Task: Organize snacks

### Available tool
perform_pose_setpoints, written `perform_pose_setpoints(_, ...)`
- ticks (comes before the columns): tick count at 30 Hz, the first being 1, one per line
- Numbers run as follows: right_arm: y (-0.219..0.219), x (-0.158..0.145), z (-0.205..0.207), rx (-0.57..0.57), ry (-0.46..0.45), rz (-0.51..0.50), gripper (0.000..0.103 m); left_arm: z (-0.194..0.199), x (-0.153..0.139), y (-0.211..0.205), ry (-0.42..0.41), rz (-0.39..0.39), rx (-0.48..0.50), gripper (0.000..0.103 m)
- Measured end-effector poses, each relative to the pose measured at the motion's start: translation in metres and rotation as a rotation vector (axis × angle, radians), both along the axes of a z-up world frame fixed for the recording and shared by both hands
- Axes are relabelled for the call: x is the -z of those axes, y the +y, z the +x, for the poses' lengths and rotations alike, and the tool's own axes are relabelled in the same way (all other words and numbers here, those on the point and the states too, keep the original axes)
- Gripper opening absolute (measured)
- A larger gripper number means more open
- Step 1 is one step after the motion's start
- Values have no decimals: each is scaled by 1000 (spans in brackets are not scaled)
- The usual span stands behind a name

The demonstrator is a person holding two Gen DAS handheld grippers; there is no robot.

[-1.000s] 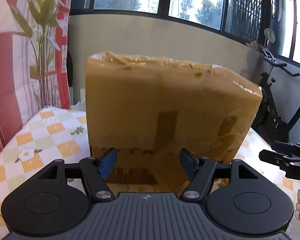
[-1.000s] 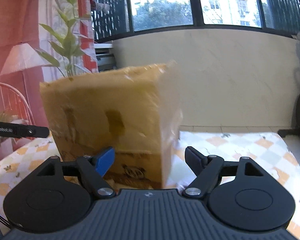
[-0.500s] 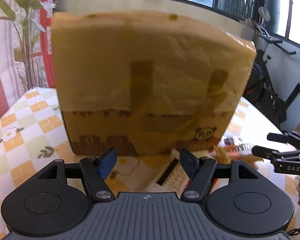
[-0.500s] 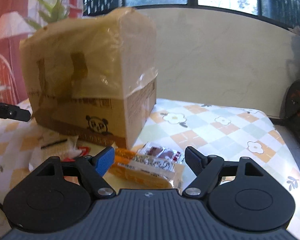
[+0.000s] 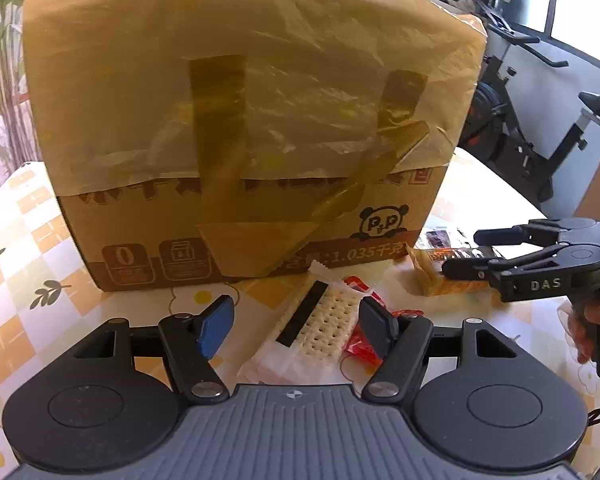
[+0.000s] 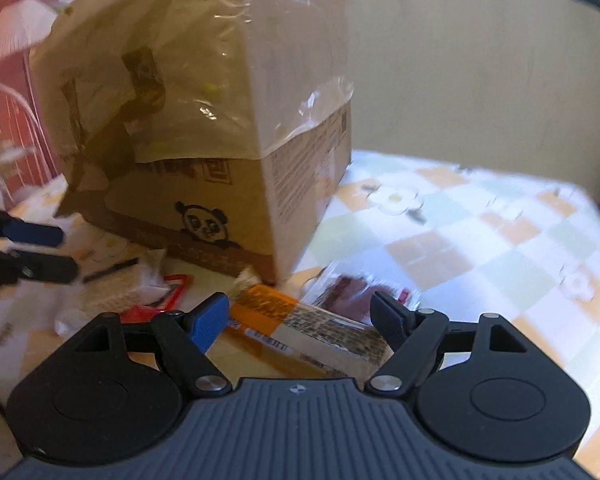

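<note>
A taped cardboard box (image 5: 252, 120) (image 6: 204, 128) with a panda print stands on the checked tablecloth. Snack packs lie before it. A clear pack of pale crackers (image 5: 320, 320) (image 6: 116, 284) lies between the open jaws of my left gripper (image 5: 296, 324), and a red wrapper (image 5: 360, 344) lies beside it. An orange-and-white pack (image 6: 312, 324) (image 5: 440, 276) lies between the open jaws of my right gripper (image 6: 300, 318), with a dark red clear-wrapped pack (image 6: 352, 296) just behind it. Neither gripper presses on anything. Each gripper shows in the other's view, the right (image 5: 468, 252) and the left (image 6: 40, 252).
The tablecloth (image 6: 480, 232) stretches bare to the right of the box. An exercise bike (image 5: 540, 128) stands past the table's right side. A cream wall (image 6: 480, 80) runs behind the table. A hand (image 5: 592, 320) holds the right gripper's handle.
Both grippers have sunk and tipped down toward the table. The box now looms larger, and the snack packs in front of it have come into view between the jaws.
</note>
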State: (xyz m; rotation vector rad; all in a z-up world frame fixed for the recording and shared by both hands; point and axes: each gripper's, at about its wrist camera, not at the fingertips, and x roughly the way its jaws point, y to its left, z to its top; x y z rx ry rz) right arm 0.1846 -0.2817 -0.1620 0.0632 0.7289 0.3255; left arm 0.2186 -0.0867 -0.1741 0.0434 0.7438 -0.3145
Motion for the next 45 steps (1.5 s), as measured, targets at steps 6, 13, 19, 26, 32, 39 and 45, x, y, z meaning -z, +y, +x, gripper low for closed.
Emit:
perform_pose_setpoints(6,6,3,-19,-20,102,15,80,6,7,1,12,1,2,70)
perform_pose_setpoints(13,18,10,-28,17,32,-57,66,12,13,3,32,-9,10,67)
perform_pose_setpoints(19,12,14,-26,123,-33,-3,43,18,16,0,35,-7,39,67)
perform_pose_setpoints(26,26,16,-35,92,-81,-70,40,27,23,-13,31,13,100,67)
perform_pose_setpoints(32,27,17,-33,94,-77,-73,40,32,37,-14,62,25,112,67)
perform_pose_setpoints(39,29,18,-34,94,-84,-91,40,19,44,-2,47,21,83,56)
perform_pose_setpoints(45,27,18,-33,91,-81,-83,40,2,49,14,33,20,26,53)
